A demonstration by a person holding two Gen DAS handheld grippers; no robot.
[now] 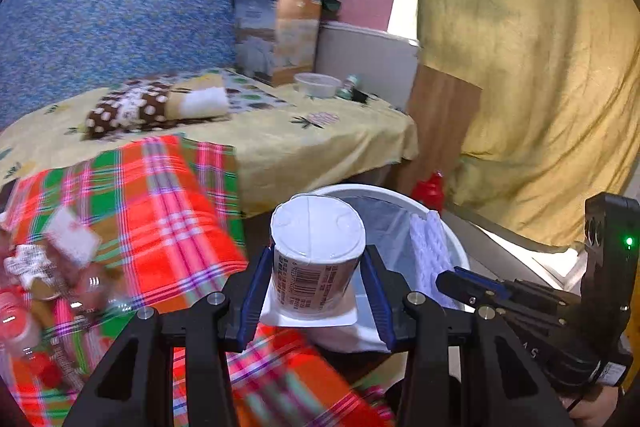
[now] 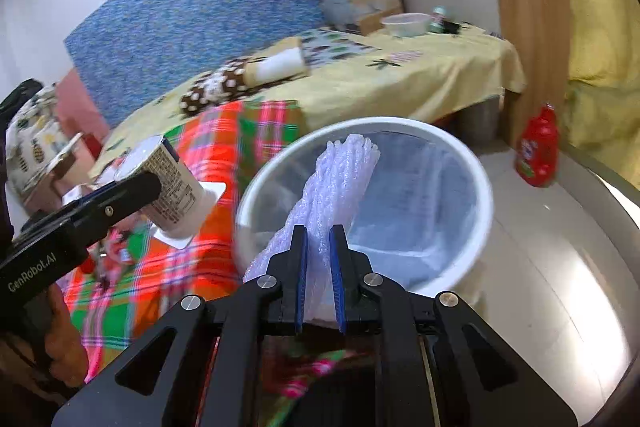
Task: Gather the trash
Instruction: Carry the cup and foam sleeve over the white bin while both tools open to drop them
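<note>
White trash bin (image 2: 478, 223) is seen on the floor beside the bed. Foam net sleeve (image 2: 340, 179) is clamped by right hand-held gripper (image 2: 319, 267), hanging over the bin's rim. Yogurt cup (image 1: 316, 259), upside down, is gripped by left hand-held gripper (image 1: 316, 291) at the bin's near edge.

Home bedroom, bed (image 1: 320, 143) under yellow sheet, folded blanket (image 1: 156, 107) (polka dots), curtain (image 1: 520, 67), blue headboard (image 1: 120, 19)

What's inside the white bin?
The white bin has a clear liner. The foam net, pinched by the right gripper, hangs over it. Its bottom is unclear.
</note>
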